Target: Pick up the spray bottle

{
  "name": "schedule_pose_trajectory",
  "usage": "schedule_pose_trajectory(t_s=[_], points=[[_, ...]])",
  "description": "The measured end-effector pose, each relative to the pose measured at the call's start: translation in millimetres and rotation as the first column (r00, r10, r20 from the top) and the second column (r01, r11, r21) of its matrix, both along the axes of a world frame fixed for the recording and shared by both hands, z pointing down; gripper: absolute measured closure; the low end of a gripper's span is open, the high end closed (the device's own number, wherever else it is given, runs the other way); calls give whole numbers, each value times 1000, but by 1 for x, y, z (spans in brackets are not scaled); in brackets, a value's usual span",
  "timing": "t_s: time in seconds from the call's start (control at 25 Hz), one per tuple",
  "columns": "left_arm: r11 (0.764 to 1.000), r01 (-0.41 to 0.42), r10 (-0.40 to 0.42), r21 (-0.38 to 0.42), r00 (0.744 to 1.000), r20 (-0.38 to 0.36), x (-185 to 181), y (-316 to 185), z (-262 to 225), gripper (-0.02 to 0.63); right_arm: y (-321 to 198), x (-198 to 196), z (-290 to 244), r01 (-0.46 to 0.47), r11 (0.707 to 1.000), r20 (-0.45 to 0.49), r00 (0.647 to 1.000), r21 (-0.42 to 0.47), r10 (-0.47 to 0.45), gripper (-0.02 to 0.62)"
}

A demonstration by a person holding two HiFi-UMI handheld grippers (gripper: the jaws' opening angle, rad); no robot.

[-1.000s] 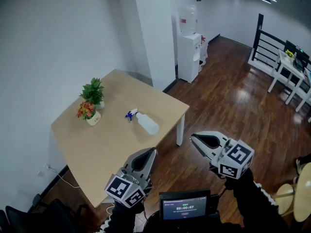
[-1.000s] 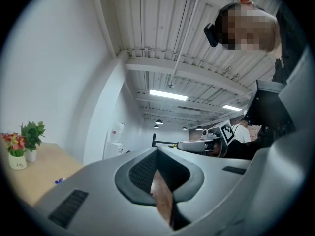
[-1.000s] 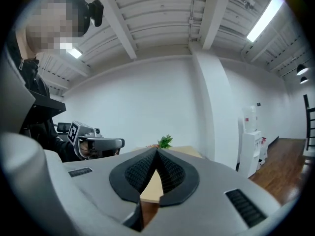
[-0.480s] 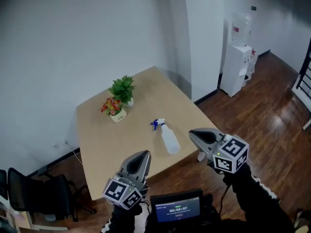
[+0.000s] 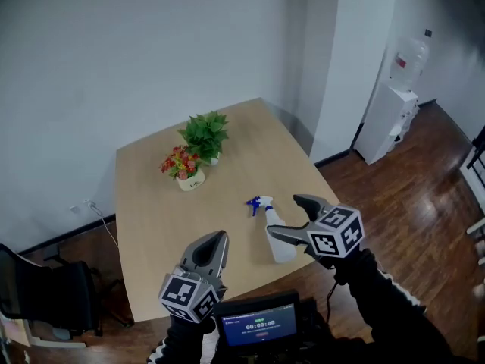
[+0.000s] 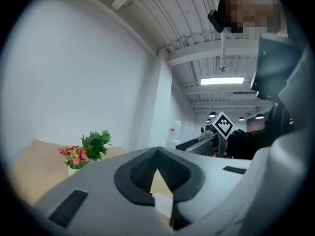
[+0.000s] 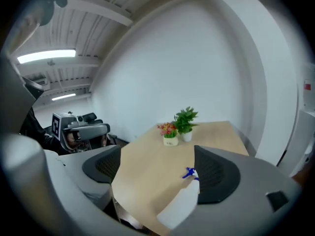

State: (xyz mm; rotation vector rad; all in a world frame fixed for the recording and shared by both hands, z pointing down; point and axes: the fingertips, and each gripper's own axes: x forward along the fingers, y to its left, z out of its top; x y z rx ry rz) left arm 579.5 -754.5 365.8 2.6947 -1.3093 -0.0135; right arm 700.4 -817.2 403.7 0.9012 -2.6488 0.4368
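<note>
Jaws of right gripper just opening, wide apart, white plastic spray bottle with blue nozzle seen between them, not clamped. Left gripper jaws together, empty. Bottle lying on light wooden table, near its edge.

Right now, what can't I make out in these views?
Spray bottle: head view, body crossed by the right claw, whose jaws have just been opening; the bottle lies ahead of them, ungripped.
Flower pot label: head view, too small.
Screen text: head view, too small.
</note>
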Motion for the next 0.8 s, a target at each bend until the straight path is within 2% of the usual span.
schedule_pose_trajectory(t_s=[0.04,0.24,0.32,0.4,0.56,0.68,0.72,0.8], points=[[1000,4,-4,-5,1000,8,-7,-12,6,606,-12,-6,9,-6,1000,-25,1000,-20,5,127],[994,98,-100,-56,994,-39,-36,-61,27,606,-63,-10,24,-93,995,-54,994,-34,91,127],[990,123,-124,-69,992,-8,-42,-78,33,606,-75,-12,30,-100,994,-63,993,-50,97,102],[981,154,-152,-121,988,26,-44,-96,50,606,-84,-12,48,-109,990,-85,991,-92,101,92],[943,183,-172,-277,983,65,-33,-125,104,591,-100,1,113,-157,960,-161,979,-231,122,92],[893,202,-181,-401,979,90,-23,-135,150,591,-101,4,161,-173,919,-179,977,-354,115,92],[878,208,-182,-431,978,102,-18,-138,164,573,-102,9,177,-187,907,-204,972,-378,115,92],[851,220,-177,-477,975,135,-11,-143,190,493,-106,20,206,-231,880,-257,957,-414,130,92]])
